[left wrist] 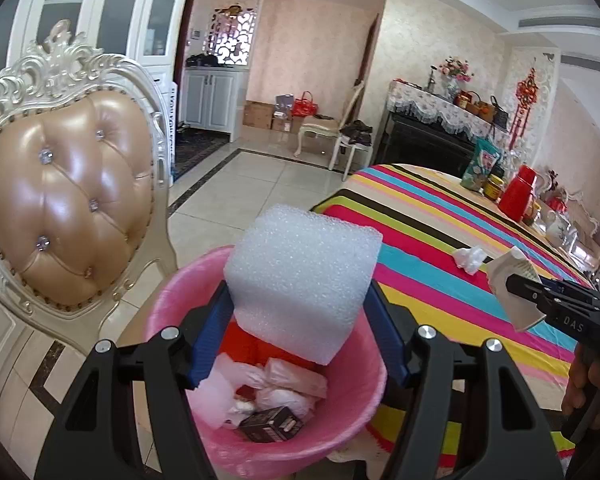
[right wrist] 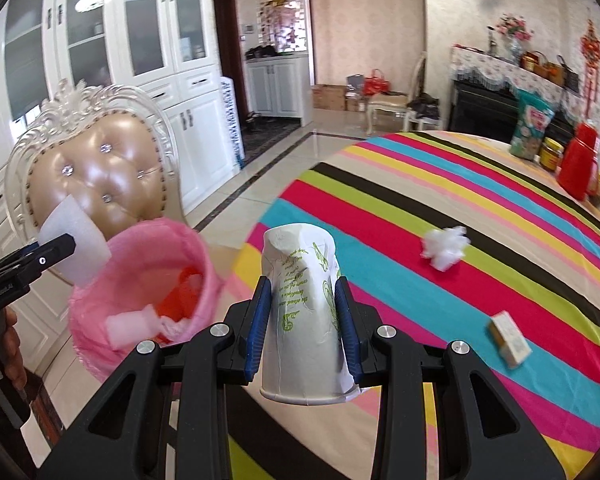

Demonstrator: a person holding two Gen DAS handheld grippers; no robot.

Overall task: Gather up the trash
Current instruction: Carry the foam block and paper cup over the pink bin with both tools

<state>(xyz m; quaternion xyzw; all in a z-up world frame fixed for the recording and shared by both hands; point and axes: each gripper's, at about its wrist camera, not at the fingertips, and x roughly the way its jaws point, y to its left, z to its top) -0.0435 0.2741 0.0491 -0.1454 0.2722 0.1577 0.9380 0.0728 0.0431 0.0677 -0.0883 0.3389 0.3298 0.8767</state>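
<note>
My left gripper [left wrist: 300, 308] is shut on a white foam block [left wrist: 304, 276] and holds it right above the pink-lined trash bin [left wrist: 340, 412], which has wrappers and a dark box inside. In the right wrist view the same foam block [right wrist: 76, 246] hangs over the pink bin [right wrist: 140, 280] at the left. My right gripper [right wrist: 302, 304] is shut on a crumpled white paper cup [right wrist: 300, 320] with green print, held over the striped table's near edge. A crumpled tissue [right wrist: 446, 250] and a small carton [right wrist: 510, 338] lie on the striped tablecloth [right wrist: 420, 184].
An ornate padded chair [left wrist: 68, 196] stands just behind the bin. At the table's far end stand a red flask [right wrist: 578, 168], a jar [right wrist: 550, 154] and a snack bag [right wrist: 530, 128]. White cabinets [right wrist: 140, 40] line the left wall. Tiled floor [left wrist: 260, 184] lies beyond.
</note>
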